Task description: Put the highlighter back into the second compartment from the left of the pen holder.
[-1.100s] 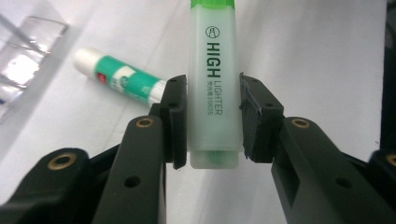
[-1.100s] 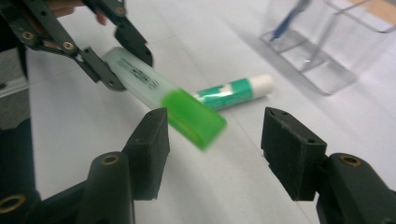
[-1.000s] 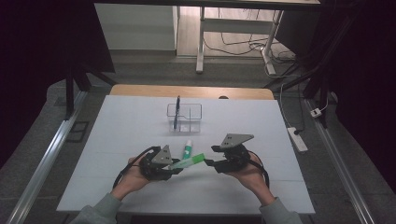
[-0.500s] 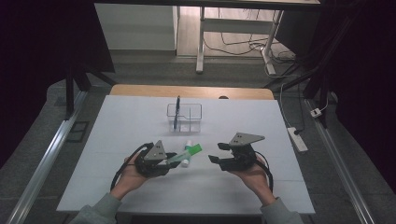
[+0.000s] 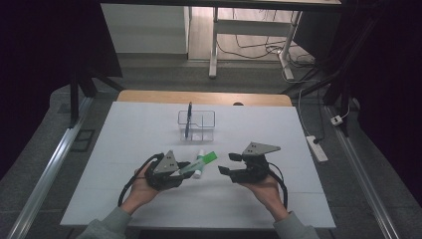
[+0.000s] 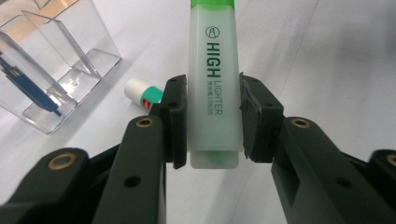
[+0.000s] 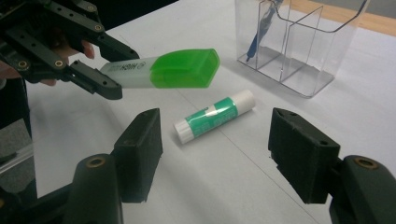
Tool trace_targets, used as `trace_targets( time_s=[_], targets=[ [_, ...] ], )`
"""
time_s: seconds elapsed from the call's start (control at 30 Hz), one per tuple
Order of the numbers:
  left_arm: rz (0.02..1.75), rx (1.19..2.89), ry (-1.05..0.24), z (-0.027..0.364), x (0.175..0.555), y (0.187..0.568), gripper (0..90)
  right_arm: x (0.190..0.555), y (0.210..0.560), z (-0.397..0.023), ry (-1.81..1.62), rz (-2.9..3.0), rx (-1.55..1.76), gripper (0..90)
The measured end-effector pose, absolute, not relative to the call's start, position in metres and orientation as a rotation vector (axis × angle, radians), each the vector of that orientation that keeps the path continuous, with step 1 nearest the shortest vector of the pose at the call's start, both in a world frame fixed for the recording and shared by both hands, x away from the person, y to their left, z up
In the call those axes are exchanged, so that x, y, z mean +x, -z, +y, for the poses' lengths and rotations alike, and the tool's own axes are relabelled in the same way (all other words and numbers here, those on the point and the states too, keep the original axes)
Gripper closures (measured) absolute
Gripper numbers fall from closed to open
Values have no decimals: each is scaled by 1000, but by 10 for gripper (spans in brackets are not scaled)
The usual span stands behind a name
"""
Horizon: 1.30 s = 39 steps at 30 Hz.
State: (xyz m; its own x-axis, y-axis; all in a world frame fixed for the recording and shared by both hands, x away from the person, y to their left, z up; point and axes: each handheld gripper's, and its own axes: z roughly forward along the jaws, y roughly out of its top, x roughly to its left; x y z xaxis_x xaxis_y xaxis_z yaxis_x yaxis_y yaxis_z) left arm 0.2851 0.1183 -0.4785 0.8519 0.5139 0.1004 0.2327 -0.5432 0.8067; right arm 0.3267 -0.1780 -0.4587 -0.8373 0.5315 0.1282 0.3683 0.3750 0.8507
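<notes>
High view: we hold the green highlighter [image 5: 198,163] clamped by its pale barrel end in the left gripper [image 5: 175,174], lifted off the white table [image 5: 124,139], cap pointing toward the right gripper [image 5: 229,164]; left gripper view: both pads press the barrel's flat sides squarely, lettering facing up, so we judge the grip firm and centred; right gripper view: the right jaws stand wide with nothing between them and have just been opening, apart from the green cap [image 7: 184,69]; a glue stick [image 7: 215,115] lies on the table below the highlighter, and a clear organiser [image 5: 196,125] with a blue pen [image 5: 188,118] in one compartment stands farther back.

The step in hand looks to us like carrying the highlighter to the organiser; to do it well we would keep the left grip steady, swing the barrel upright before lowering, pick a free compartment away from the pen, clear the rim without knocking the light container, and keep the right gripper clear of the path; the glue stick could roll if brushed.
</notes>
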Motion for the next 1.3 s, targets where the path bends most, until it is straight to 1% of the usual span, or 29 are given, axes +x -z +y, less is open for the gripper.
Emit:
trace_targets(
  time_s=[0.77,1.03,1.3],
  targets=[
    [497,2172,-436,100,281,485,650,326,467,-164,-1484,2503,830,347],
    [485,2179,-460,91,280,489,649,325,468,-163,-1507,2496,852,386],
    [477,2216,-494,83,279,493,649,326,466,-167,-1575,2465,883,462]
  ],
)
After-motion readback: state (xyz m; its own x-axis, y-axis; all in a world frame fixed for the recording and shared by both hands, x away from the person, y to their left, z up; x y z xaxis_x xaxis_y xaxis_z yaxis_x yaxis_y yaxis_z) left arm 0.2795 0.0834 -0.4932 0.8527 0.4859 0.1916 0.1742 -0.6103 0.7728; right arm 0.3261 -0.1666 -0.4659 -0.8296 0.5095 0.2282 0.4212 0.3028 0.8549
